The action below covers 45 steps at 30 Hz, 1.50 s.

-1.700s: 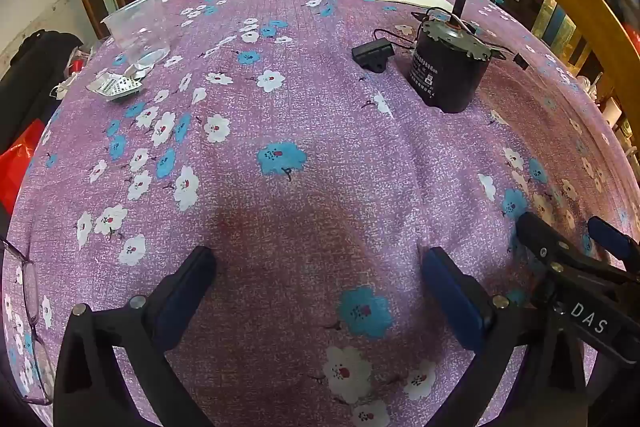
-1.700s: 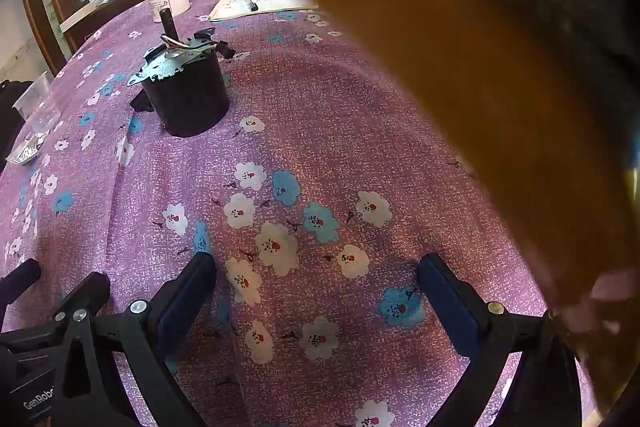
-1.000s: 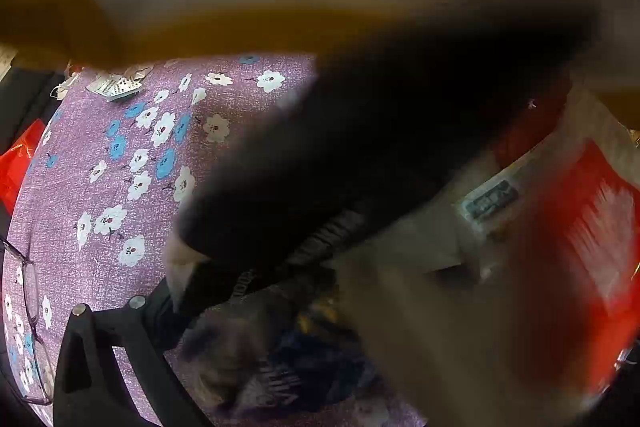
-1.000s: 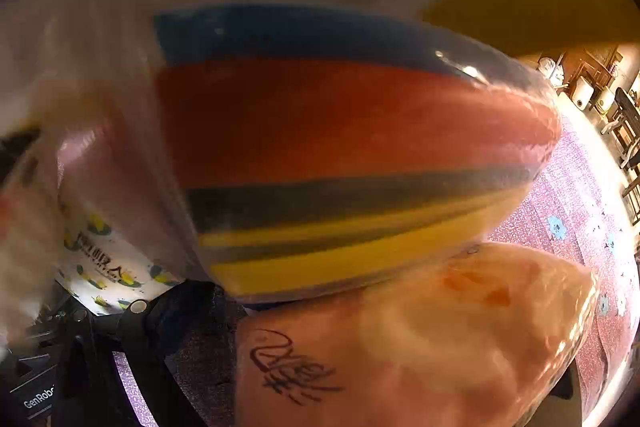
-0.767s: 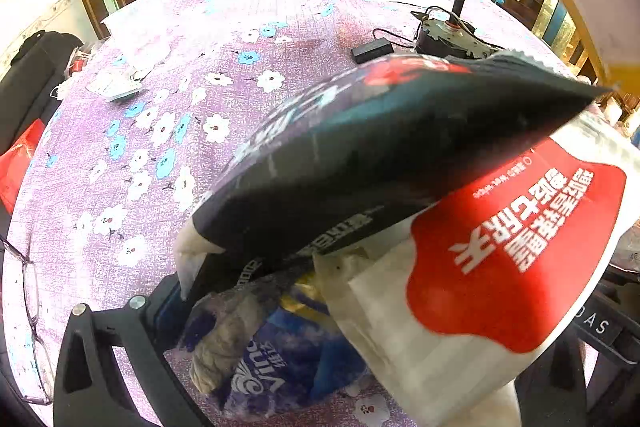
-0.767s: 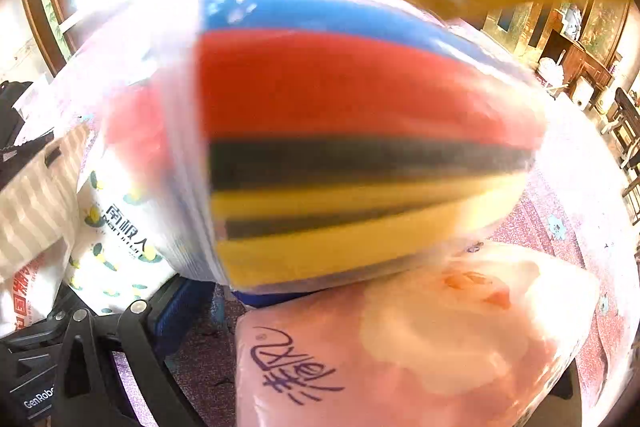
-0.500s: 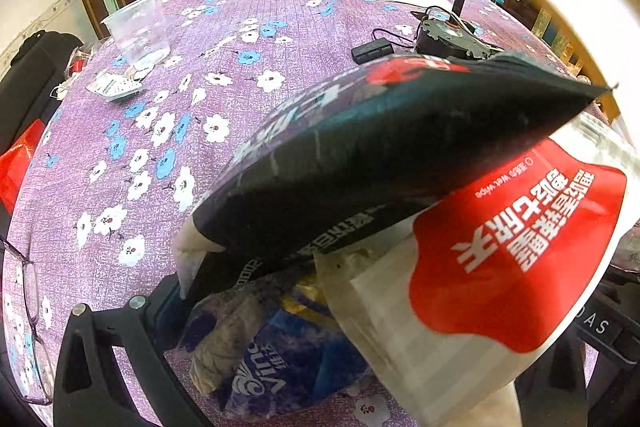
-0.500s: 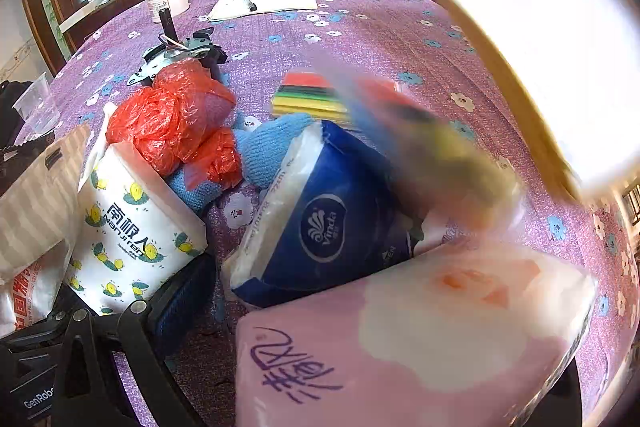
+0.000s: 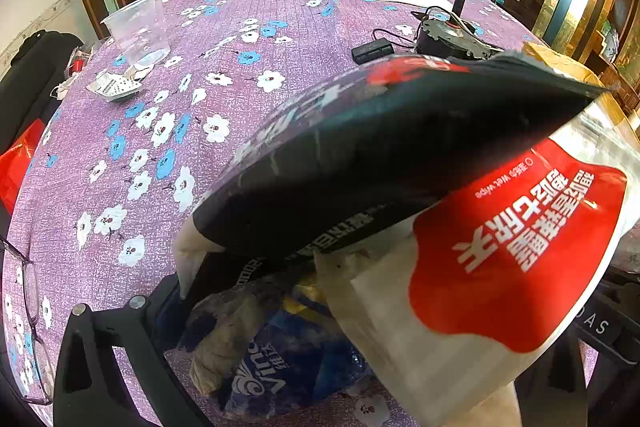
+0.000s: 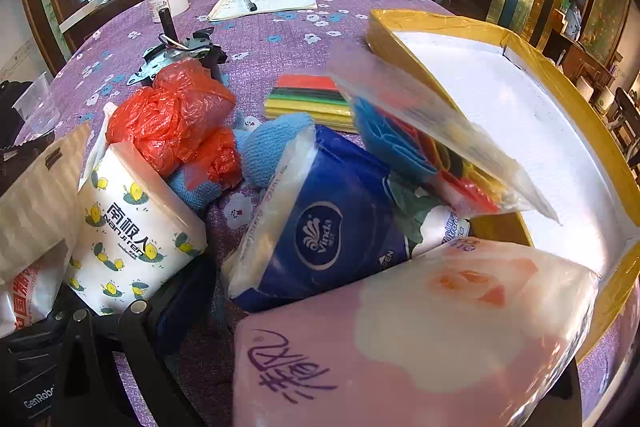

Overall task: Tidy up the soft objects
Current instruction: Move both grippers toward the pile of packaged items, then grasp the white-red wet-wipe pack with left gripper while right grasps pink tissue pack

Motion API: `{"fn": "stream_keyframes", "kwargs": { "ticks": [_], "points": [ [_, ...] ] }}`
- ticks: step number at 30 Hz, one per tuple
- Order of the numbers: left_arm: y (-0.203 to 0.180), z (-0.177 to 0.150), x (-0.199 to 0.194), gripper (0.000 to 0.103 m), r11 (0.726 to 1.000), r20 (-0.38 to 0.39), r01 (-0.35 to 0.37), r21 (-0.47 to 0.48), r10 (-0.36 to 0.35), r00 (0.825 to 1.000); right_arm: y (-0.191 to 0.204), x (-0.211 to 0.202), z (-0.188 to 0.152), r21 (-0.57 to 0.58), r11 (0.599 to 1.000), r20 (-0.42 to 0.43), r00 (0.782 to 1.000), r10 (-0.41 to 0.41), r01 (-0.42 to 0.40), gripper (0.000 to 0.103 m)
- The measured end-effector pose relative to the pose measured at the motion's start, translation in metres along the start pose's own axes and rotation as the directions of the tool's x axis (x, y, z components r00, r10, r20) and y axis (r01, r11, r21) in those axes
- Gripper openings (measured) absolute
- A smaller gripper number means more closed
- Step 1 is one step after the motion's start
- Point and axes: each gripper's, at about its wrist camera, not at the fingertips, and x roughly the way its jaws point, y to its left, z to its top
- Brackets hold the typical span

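Where the left wrist view meets black pouch (image 9: 400, 147), right view's yellow-rimmed box (image 10: 568, 95); jaws' states: cannot tell.

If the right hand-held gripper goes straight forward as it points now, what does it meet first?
Most likely the blue Vinda tissue pack, which lies directly ahead between the fingers. The pink tissue pack sits very near on the right side and may touch first; depth is unclear.

On the table (image 10: 272, 39), the tissue pack (image 10: 332, 239) lies between the roll pack (image 10: 132, 231) on its left and the open box (image 10: 520, 99) on its right, with the sponge stack (image 10: 308, 99) behind it and the motor (image 10: 180, 55) farther back left.
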Motion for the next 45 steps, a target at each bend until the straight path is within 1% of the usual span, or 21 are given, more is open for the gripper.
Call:
{"fn": "stream_keyframes", "kwargs": {
  "ticks": [16, 18, 19, 21, 23, 25, 26, 27, 28, 29, 30, 31, 33, 35, 38, 41, 43, 45],
  "points": [
    [0.0, 0.0, 0.0, 0.103, 1.0, 0.0, -0.001, 0.0, 0.001, 1.0, 0.001, 0.0, -0.001, -0.007, 1.0, -0.001, 1.0, 0.001, -0.001, 0.102],
    [0.001, 0.0, 0.0, 0.103, 1.0, 0.0, 0.0, -0.001, 0.0, 1.0, 0.0, -0.002, 0.004, -0.062, 0.997, -0.033, 0.999, 0.037, -0.039, 0.102],
    [0.001, 0.0, 0.0, 0.103, 1.0, 0.0, 0.0, -0.002, 0.0, 1.0, 0.001, -0.001, 0.008, -0.102, 0.992, -0.063, 0.996, 0.066, -0.072, 0.102],
    [0.0, 0.0, 0.0, 0.103, 1.0, -0.001, -0.003, 0.001, 0.003, 1.0, 0.0, -0.004, 0.009, -0.169, 0.976, -0.089, 0.989, 0.122, -0.136, 0.102],
    [0.0, 0.0, -0.001, 0.103, 1.0, -0.004, 0.001, 0.015, -0.001, 1.0, -0.002, -0.012, 0.0, -0.229, 0.949, -0.109, 0.974, 0.197, -0.217, 0.103],
    [0.002, -0.005, -0.007, 0.103, 0.999, -0.032, 0.006, 0.037, -0.005, 0.999, -0.003, -0.018, -0.01, -0.258, 0.915, -0.134, 0.949, 0.284, -0.31, 0.103],
    [0.005, -0.009, -0.013, 0.103, 0.999, -0.046, 0.021, 0.038, -0.02, 0.999, -0.003, -0.023, -0.017, -0.274, 0.887, -0.145, 0.928, 0.344, -0.371, 0.103],
    [0.005, -0.015, -0.02, 0.103, 0.998, -0.033, 0.041, 0.037, -0.04, 0.999, -0.004, -0.029, -0.024, -0.295, 0.859, -0.148, 0.909, 0.391, -0.417, 0.101],
    [0.009, -0.02, -0.027, 0.103, 0.997, -0.019, 0.057, 0.043, -0.056, 0.998, -0.006, -0.036, -0.03, -0.316, 0.835, -0.143, 0.893, 0.427, -0.45, 0.096],
    [0.011, -0.028, -0.034, 0.103, 0.996, -0.008, 0.071, 0.05, -0.071, 0.997, -0.01, -0.046, -0.039, -0.344, 0.801, -0.136, 0.87, 0.474, -0.49, 0.093],
    [0.014, -0.035, -0.041, 0.103, 0.994, 0.002, 0.088, 0.06, -0.088, 0.996, -0.014, -0.052, -0.045, -0.365, 0.776, -0.139, 0.854, 0.501, -0.515, 0.088],
    [0.016, -0.041, -0.049, 0.102, 0.992, 0.02, 0.101, 0.07, -0.102, 0.995, -0.017, -0.059, -0.051, -0.384, 0.749, -0.138, 0.836, 0.532, -0.54, 0.08],
    [0.019, -0.05, -0.062, 0.1, 0.991, 0.046, 0.106, 0.085, -0.11, 0.993, -0.028, -0.072, -0.059, -0.404, 0.708, -0.119, 0.8, 0.588, -0.58, 0.075],
    [0.022, -0.054, -0.071, 0.1, 0.989, 0.064, 0.115, 0.098, -0.122, 0.991, -0.037, -0.083, -0.063, -0.42, 0.688, -0.082, 0.78, 0.621, -0.592, 0.073],
    [0.019, -0.056, -0.083, 0.1, 0.985, 0.105, 0.113, 0.133, -0.128, 0.986, -0.048, -0.096, -0.067, -0.434, 0.679, -0.029, 0.762, 0.647, -0.593, 0.071],
    [0.01, -0.057, -0.089, 0.1, 0.978, 0.117, 0.119, 0.17, -0.139, 0.983, -0.054, -0.109, -0.072, -0.449, 0.689, 0.02, 0.764, 0.645, -0.569, 0.071],
    [-0.003, -0.059, -0.093, 0.1, 0.967, 0.139, 0.11, 0.231, -0.145, 0.98, -0.06, -0.113, -0.074, -0.439, 0.701, 0.043, 0.766, 0.642, -0.563, 0.071],
    [-0.018, -0.062, -0.096, 0.1, 0.951, 0.16, 0.095, 0.294, -0.147, 0.976, -0.065, -0.11, -0.073, -0.417, 0.709, 0.038, 0.768, 0.64, -0.57, 0.071]
  ]
}}
